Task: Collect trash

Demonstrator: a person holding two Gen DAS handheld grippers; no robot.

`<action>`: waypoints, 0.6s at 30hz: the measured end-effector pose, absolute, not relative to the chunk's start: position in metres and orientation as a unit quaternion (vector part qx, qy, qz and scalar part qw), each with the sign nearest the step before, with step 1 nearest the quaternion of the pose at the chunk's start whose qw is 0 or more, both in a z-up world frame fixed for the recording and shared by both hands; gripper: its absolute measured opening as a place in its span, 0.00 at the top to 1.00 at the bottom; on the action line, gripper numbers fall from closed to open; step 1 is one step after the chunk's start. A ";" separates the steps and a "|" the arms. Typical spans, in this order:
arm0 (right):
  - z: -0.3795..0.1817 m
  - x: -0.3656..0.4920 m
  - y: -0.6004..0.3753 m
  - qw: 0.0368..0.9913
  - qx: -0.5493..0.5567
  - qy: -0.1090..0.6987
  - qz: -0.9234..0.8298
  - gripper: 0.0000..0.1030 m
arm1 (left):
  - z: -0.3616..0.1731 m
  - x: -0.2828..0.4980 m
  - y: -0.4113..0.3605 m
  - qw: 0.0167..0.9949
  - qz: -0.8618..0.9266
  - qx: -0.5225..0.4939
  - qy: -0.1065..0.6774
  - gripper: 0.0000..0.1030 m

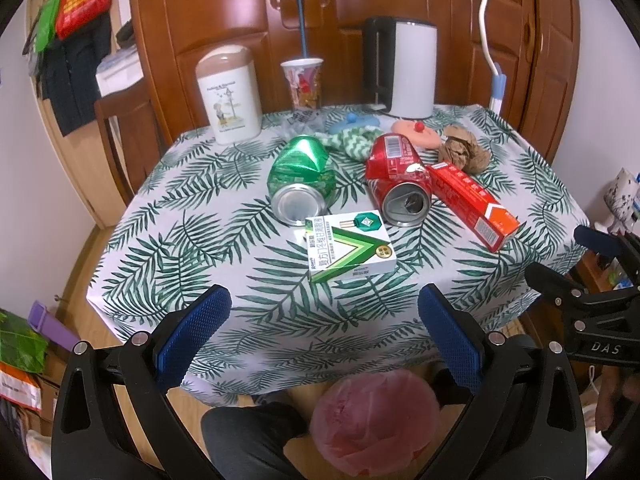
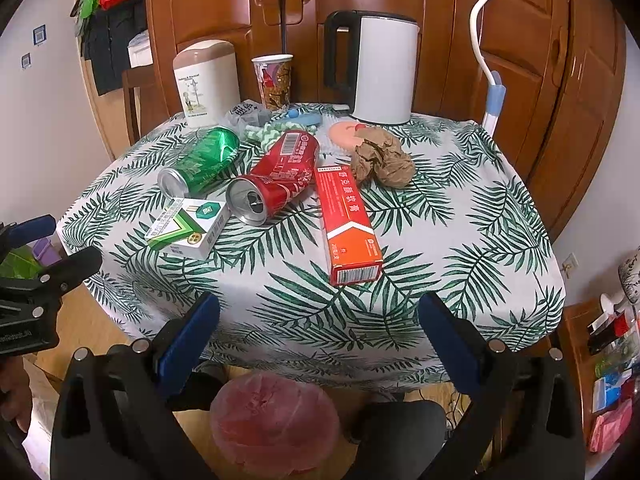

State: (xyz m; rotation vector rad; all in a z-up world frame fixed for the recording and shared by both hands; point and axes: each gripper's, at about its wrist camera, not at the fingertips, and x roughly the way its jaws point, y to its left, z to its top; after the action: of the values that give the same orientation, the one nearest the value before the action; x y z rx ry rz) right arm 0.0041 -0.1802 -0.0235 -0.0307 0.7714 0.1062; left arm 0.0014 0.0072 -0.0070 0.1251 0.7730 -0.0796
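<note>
On the leaf-print tablecloth (image 1: 208, 248) (image 2: 460, 248) lie a crushed green can (image 1: 302, 178) (image 2: 198, 162), a dented red can (image 1: 398, 178) (image 2: 276, 178), a green-and-white box (image 1: 350, 246) (image 2: 186, 226), a long red carton (image 1: 472, 204) (image 2: 346, 220) and a crumpled brown paper ball (image 1: 464, 150) (image 2: 382, 158). My left gripper (image 1: 324, 332) (image 2: 66, 244) hovers open before the table's front edge, facing the green-and-white box. My right gripper (image 2: 320, 336) (image 1: 576, 256) is open too, short of the red carton. A bin lined with a pink bag (image 1: 374, 420) (image 2: 276, 424) sits on the floor below both.
At the table's back stand a beige-lidded canister (image 1: 230, 94) (image 2: 206, 82), a paper cup (image 1: 302, 82) (image 2: 274, 80) and a white kettle (image 1: 404, 66) (image 2: 378, 68), with a green knitted cloth (image 1: 352, 142) and pink lid (image 1: 416, 134) nearby. Wooden wardrobe behind; a chair (image 1: 120, 136) at left; a person's dark trouser leg (image 1: 248, 436) below.
</note>
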 end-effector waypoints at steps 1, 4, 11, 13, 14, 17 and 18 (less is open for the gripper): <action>-0.023 0.004 -0.180 0.926 -0.017 0.375 0.051 0.05 | -0.007 0.001 0.007 0.923 -0.039 0.062 0.377 0.06; -0.024 0.004 -0.180 0.926 -0.020 0.373 0.051 0.05 | -0.008 0.002 0.007 0.923 -0.038 0.062 0.377 0.06; -0.025 0.004 -0.180 0.927 -0.021 0.371 0.052 0.05 | -0.007 0.002 0.007 0.923 -0.039 0.062 0.377 0.06; -0.025 0.003 -0.179 0.929 -0.025 0.367 0.052 0.05 | -0.007 0.002 0.007 0.924 -0.038 0.062 0.377 0.06; -0.025 0.003 -0.179 0.929 -0.028 0.366 0.050 0.05 | -0.008 0.002 0.006 0.924 -0.038 0.061 0.376 0.06; -0.026 0.003 -0.178 0.929 -0.031 0.366 0.050 0.05 | -0.009 0.001 0.005 0.924 -0.038 0.062 0.376 0.06; -0.026 0.003 -0.178 0.929 -0.031 0.366 0.051 0.05 | -0.009 0.002 0.006 0.924 -0.038 0.062 0.376 0.06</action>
State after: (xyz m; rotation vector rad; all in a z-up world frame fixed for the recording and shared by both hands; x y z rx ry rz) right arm 0.0032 -0.1781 -0.0262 -0.0634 0.7502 0.1044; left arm 0.0015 0.0057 -0.0086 0.1275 0.7720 -0.0783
